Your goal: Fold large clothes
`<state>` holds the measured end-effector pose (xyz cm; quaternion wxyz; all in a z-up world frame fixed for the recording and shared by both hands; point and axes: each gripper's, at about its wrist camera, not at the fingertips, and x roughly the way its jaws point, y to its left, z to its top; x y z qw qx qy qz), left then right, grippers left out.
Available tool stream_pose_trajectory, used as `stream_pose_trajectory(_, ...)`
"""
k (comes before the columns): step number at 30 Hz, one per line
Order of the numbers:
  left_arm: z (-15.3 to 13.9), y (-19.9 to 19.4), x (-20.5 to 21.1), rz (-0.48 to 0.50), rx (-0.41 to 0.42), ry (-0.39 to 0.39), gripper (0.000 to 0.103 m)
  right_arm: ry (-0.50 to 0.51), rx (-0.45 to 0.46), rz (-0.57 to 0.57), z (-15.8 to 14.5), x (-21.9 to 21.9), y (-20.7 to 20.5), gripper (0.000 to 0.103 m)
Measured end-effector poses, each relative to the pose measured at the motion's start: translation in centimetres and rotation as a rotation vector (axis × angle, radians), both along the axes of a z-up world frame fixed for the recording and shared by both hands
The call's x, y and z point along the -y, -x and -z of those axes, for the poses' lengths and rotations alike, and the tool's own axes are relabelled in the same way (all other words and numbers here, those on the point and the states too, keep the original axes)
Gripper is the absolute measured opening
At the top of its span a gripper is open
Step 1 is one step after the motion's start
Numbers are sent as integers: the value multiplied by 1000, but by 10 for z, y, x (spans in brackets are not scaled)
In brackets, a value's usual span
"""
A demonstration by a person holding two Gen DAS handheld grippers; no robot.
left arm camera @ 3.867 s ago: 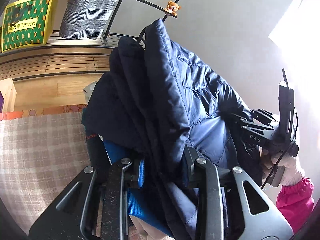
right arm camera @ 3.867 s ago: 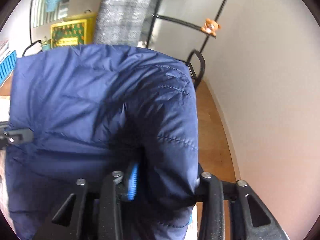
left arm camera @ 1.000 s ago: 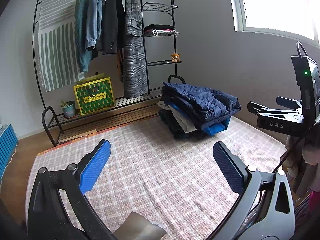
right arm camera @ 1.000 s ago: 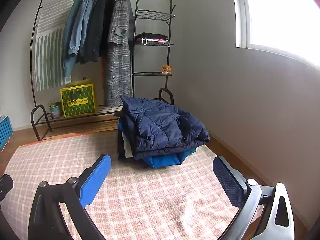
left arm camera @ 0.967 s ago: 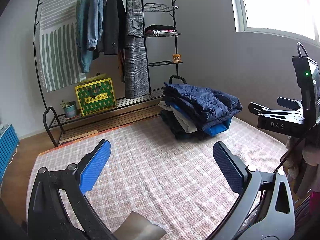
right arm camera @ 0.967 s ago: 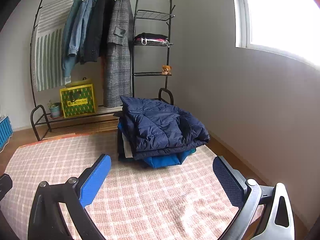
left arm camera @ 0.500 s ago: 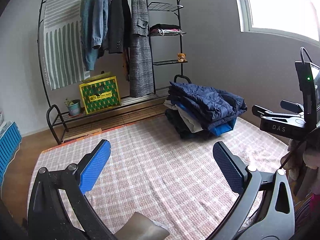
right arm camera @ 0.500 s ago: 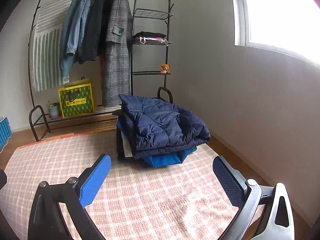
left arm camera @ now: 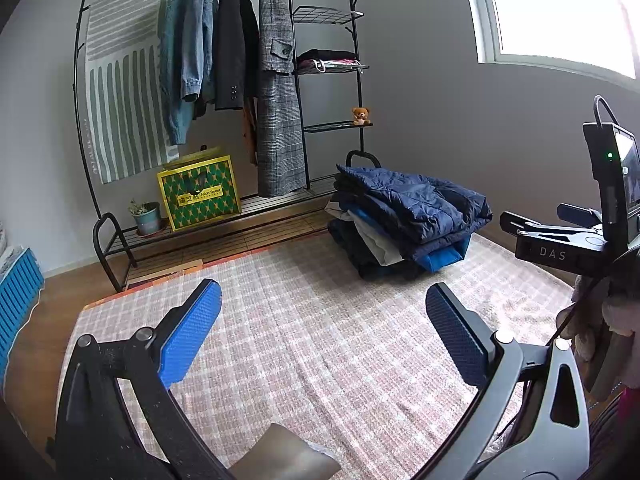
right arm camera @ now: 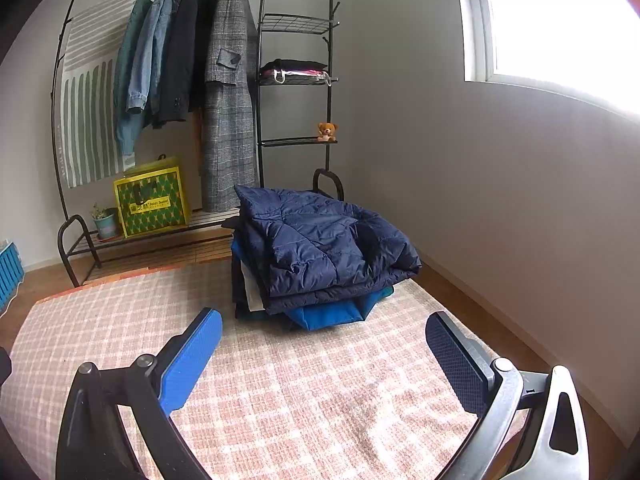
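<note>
- Jaws: both sets standing spread wide, gripping nothing. L gripper (left arm camera: 322, 336) and R gripper (right arm camera: 322, 354) are hovering over the rug, well apart from the clothes.
- Rug (left arm camera: 320, 340), pink/white check: lying flat across the wood floor, bare in the foreground; serving as the folding area.
- Clothes rack (left arm camera: 224, 92), black metal, back wall: carrying a grey plaid coat (left arm camera: 278, 92), a black coat and two denim jackets, all still hanging; side shelves holding a few folded items.
- Stack of folded clothes (right arm camera: 316, 264): sitting on the rug's far right corner, near the wall. Navy quilted jacket (left arm camera: 416, 204) lying on top, folded; bright blue, pale and dark garments showing underneath. Stack leaning a bit unevenly.
- Green/yellow bag (left arm camera: 200, 194): standing on the rack's bottom shelf, beside a small potted plant (left arm camera: 145, 214).
- Teddy bear (left arm camera: 360, 115), small: sitting on a side shelf.
- Step in hand (est.): jacket looks done; prob. fetching the next large garment.
- Doing it well: take the next piece by shoulders or collar w/ both grippers, spread it flat on the bare rug mid-area, smooth before folding, keep clear of the stack so it isn't getting knocked.
</note>
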<state>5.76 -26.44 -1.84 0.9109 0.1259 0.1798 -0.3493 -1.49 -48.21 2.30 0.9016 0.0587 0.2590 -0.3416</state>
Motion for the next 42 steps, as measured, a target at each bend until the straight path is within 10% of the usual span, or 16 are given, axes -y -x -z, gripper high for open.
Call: stream_pose_trajectory(42, 0, 1, 0, 3, -5, 1, 103, -7, -6, 3, 4, 1, 2, 103)
